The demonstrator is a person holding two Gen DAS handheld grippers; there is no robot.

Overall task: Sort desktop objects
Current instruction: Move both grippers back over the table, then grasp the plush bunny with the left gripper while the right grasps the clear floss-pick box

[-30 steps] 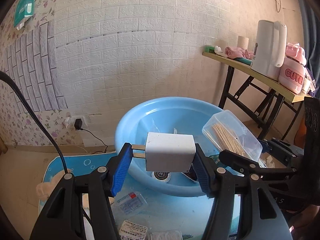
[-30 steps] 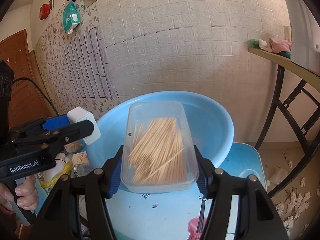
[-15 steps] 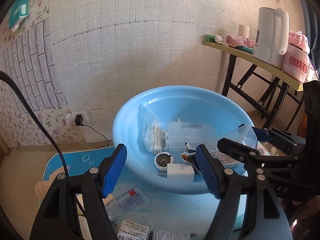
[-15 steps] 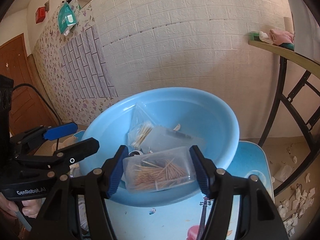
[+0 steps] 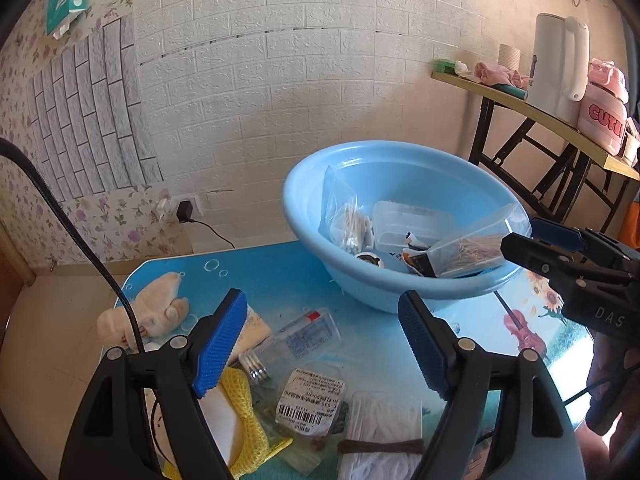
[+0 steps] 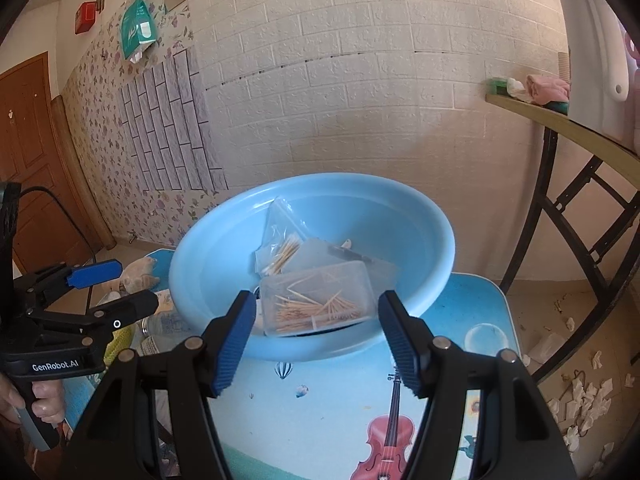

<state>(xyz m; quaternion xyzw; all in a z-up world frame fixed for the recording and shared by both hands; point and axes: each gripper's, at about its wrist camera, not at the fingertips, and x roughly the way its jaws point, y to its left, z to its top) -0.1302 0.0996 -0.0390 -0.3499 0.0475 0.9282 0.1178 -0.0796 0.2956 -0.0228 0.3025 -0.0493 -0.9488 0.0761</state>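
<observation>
Clear plastic toothpick box point(image 6: 320, 302) lies inside the blue basin point(image 6: 408, 300) on the far side of the table point(image 5: 280, 276), dropped. Right gripper point(image 6: 314, 340) hovers near the rim, jaws apart and empty. Left gripper point(image 5: 320, 340), jaws just widening with nothing between them, aims at leftover packets point(image 5: 312, 398) nearby; next comes closing on one.

White brick-pattern wall point(image 5: 320, 60) with floral wallpaper point(image 6: 104, 128) at its left, a brown door point(image 6: 24, 152), a black-legged side table point(image 5: 532, 112) on the right, paper scraps point(image 6: 580, 392) on the floor.
</observation>
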